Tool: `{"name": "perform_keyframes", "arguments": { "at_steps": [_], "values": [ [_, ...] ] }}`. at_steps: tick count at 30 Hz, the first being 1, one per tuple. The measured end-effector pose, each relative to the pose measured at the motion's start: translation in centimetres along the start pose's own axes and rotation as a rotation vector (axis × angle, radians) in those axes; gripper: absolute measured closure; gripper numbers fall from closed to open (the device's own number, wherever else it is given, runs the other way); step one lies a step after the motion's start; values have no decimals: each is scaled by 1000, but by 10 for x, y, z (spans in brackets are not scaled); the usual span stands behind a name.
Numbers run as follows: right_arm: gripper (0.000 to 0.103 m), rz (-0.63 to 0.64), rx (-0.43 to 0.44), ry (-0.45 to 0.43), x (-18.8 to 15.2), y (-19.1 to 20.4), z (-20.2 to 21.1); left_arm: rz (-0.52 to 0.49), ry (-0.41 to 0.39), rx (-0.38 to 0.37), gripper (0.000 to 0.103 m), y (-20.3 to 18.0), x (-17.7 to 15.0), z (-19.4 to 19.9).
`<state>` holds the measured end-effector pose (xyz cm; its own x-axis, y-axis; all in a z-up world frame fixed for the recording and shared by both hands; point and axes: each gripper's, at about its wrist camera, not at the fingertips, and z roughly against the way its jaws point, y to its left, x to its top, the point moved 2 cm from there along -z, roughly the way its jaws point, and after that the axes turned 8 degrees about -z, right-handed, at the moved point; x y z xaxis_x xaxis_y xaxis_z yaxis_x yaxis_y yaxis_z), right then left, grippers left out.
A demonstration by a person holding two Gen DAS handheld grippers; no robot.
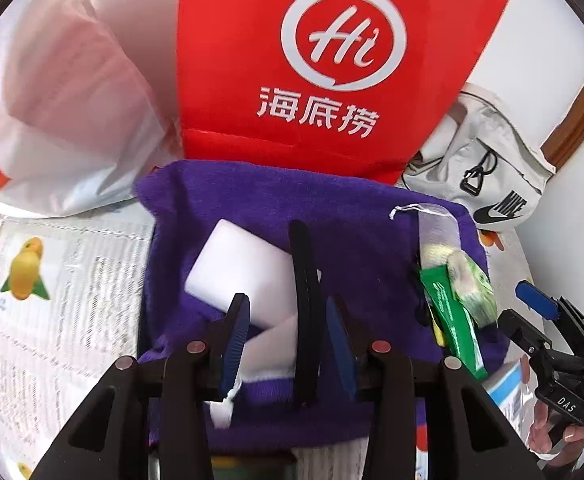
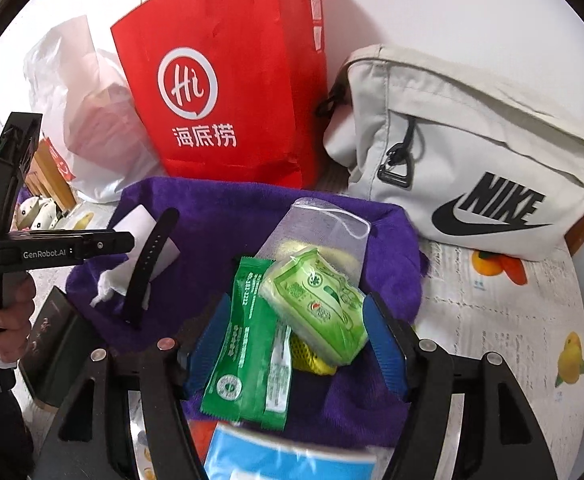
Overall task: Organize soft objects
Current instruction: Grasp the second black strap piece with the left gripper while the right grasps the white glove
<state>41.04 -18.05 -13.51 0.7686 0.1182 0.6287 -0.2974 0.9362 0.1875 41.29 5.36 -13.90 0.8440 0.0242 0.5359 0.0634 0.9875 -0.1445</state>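
A purple towel lies spread on the table. On its left part are a white foam block, a black strap and a small white drawstring pouch. My left gripper hangs open over them, the strap lying loose between its blue pads. On the towel's right part rest a mesh pouch, a dark green sachet and a pale green packet over something yellow. My right gripper stands open around these packets without pressing them.
A red paper bag stands behind the towel, a white plastic bag to its left, a grey Nike bag to its right. The printed table cover shows on both sides. A blue-and-white pack and a dark box sit near me.
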Motion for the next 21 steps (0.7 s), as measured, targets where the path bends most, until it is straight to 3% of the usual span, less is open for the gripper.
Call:
{"name": "perform_keyframes", "arguments": {
  "at_steps": [5, 14, 21],
  "values": [
    [35, -3, -31, -30, -9, 4, 27, -11, -16, 27, 63, -2, -13, 29],
    [35, -28, -4, -51, -42, 18, 84, -8, -68, 62, 60, -6, -49, 86],
    [35, -24, 25, -49, -80, 35, 120, -17, -95, 10, 60, -13, -86, 118]
  ]
}}
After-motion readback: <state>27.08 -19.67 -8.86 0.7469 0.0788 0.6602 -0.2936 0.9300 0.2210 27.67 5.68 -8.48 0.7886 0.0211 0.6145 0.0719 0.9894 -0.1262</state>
